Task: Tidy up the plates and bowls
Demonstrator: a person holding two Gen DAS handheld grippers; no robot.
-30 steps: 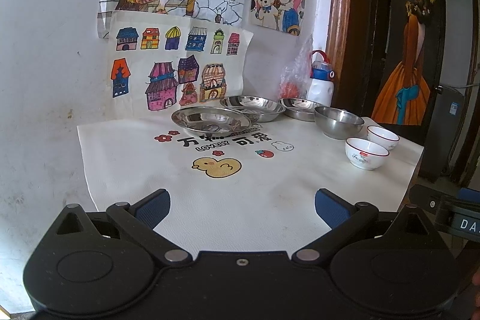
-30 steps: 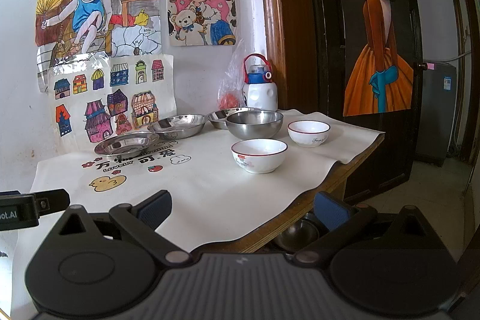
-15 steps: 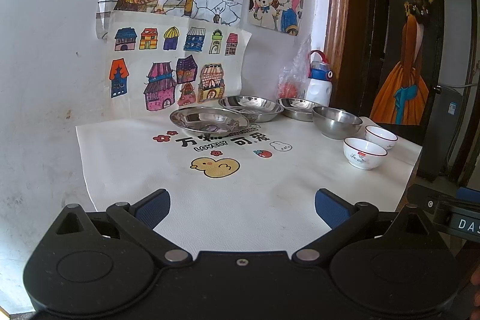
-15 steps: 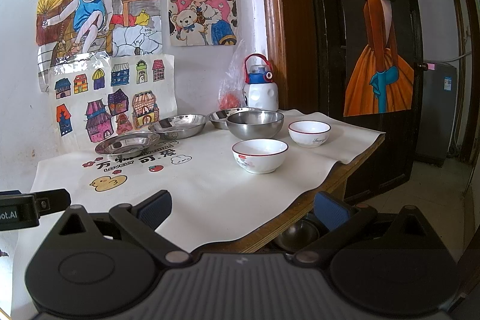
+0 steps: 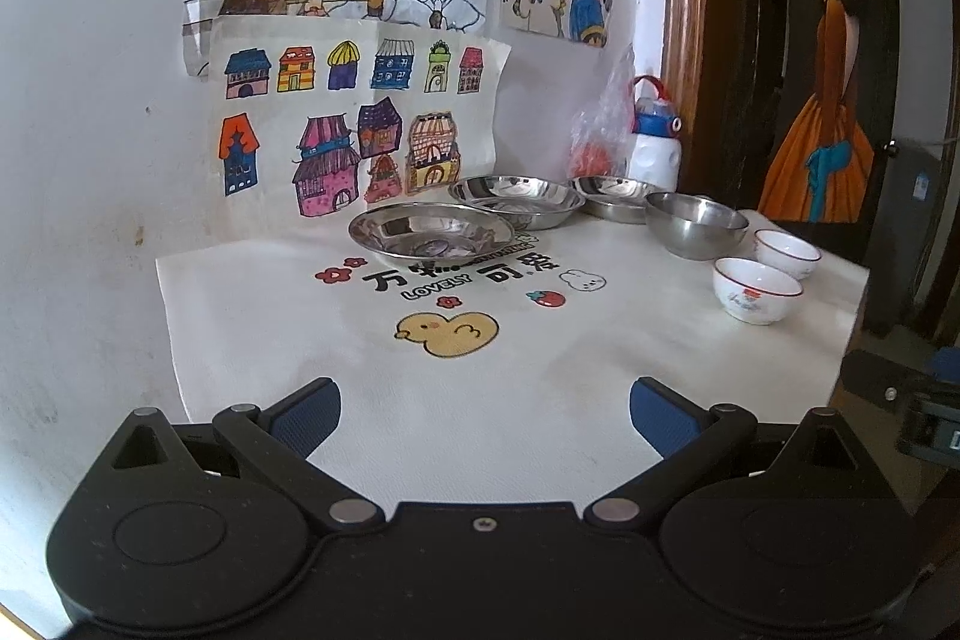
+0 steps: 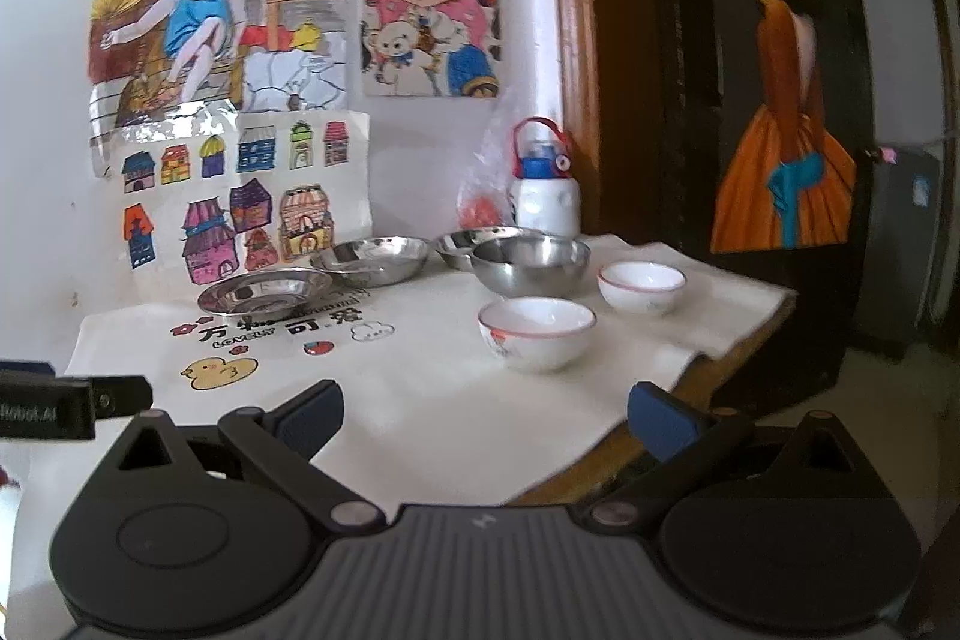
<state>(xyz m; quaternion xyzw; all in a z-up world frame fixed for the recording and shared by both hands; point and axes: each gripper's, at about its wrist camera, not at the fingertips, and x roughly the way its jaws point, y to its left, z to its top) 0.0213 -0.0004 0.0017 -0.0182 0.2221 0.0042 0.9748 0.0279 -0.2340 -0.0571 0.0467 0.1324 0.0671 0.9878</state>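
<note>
Left wrist view: left gripper (image 5: 483,415) spread wide, holding nothing, blue pads over the white tablecloth (image 5: 372,394) at 6 o'clock. Duck print (image 5: 447,333) just ahead of it. Three steel plates in a row near the wall: nearest plate (image 5: 429,235) at 12 o'clock, middle plate (image 5: 516,199) just beside it toward 1 o'clock, far plate (image 5: 615,196) behind. Steel bowl (image 5: 696,223) at 2 o'clock, touching or overlapping the far plate, cannot tell which. Two white bowls at 3 o'clock: near white bowl (image 5: 757,289), far white bowl (image 5: 787,251), close together. Water bottle (image 5: 655,142) and plastic bag (image 5: 603,136) at the back corner. House drawings (image 5: 354,124) on the wall. Right wrist view: right gripper (image 6: 483,415) also wide apart, empty, over the table's front edge. Near white bowl (image 6: 536,333) straight ahead at 12 o'clock, far white bowl (image 6: 641,286) at 1 o'clock, steel bowl (image 6: 531,265) behind both. Plates toward 11 o'clock: nearest plate (image 6: 264,292), middle plate (image 6: 372,259), far plate (image 6: 462,244) partly hidden by the steel bowl. Part of the left gripper (image 6: 66,403) at 9 o'clock.
</note>
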